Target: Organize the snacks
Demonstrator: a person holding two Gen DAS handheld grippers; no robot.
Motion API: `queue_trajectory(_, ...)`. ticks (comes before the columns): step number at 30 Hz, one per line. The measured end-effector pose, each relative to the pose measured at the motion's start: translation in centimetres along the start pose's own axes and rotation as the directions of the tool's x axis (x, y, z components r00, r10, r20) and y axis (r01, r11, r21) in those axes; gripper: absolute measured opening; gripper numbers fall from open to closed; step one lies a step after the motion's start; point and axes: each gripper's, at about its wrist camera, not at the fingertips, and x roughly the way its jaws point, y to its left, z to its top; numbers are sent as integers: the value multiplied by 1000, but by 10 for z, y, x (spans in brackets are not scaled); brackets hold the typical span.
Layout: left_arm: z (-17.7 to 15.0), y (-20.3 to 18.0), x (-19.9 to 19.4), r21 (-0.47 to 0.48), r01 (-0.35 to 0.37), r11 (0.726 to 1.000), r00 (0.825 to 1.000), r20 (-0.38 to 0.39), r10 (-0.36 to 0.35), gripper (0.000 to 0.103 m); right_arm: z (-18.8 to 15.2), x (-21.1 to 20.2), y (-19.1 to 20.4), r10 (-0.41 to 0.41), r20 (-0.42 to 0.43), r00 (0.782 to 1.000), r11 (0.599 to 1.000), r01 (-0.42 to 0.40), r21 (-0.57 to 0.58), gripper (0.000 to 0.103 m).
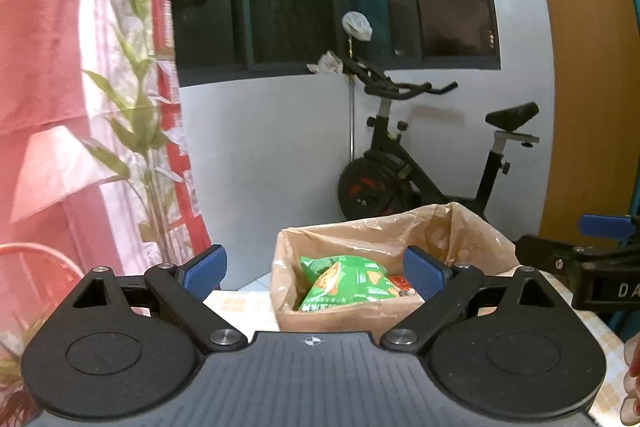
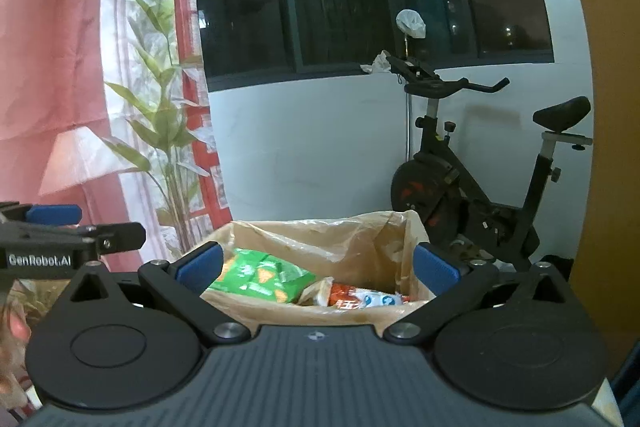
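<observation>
Left wrist view shows the left hand-held gripper point(image 1: 316, 273) released, its blue pads spread wide with nothing between them, held above and short of a cardboard box point(image 1: 348, 317) lined with a tan plastic bag point(image 1: 472, 227). Inside the box lies a green snack packet point(image 1: 346, 281), and just beyond it, toward the box's right side, a sliver of a red wrapper point(image 1: 402, 283). The right hand-held gripper point(image 2: 316, 267) is likewise released and empty, hanging over the near edge of the same box. Judged from how things lie, the snacks visible are already stowed in the box and neither tool carries anything; whether further snacks wait outside the box cannot be told, as the desk point(image 1: 236, 305) shows only a small bare patch of patterned cover beside the box's left wall. Right wrist view adds what the other hides: to the right of the green packet sit a pale wrapper point(image 2: 318, 291) and a red, white and blue packet point(image 2: 368, 299), so the box holds at least three items. Left wrist view alone shows the desk surface at the box's left and, at its far right edge, fingertips point(image 1: 632, 387) of the person. Each view catches the other tool at its margin. An exercise bike point(image 2: 480, 163) stands behind the box against the wall.
</observation>
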Motion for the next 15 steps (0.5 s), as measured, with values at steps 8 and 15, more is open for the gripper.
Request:
queue_trajectory(8,1,7,-63,-50,-39,998,999,32,41,96,1,-50,19,-15,12,1000,999,16,-31,103)
queue_trajectory(15,0,4,-92,-51,-57,997,996,71,60,96,0,-69,30,-9,-1,1000,999,9,-47,103)
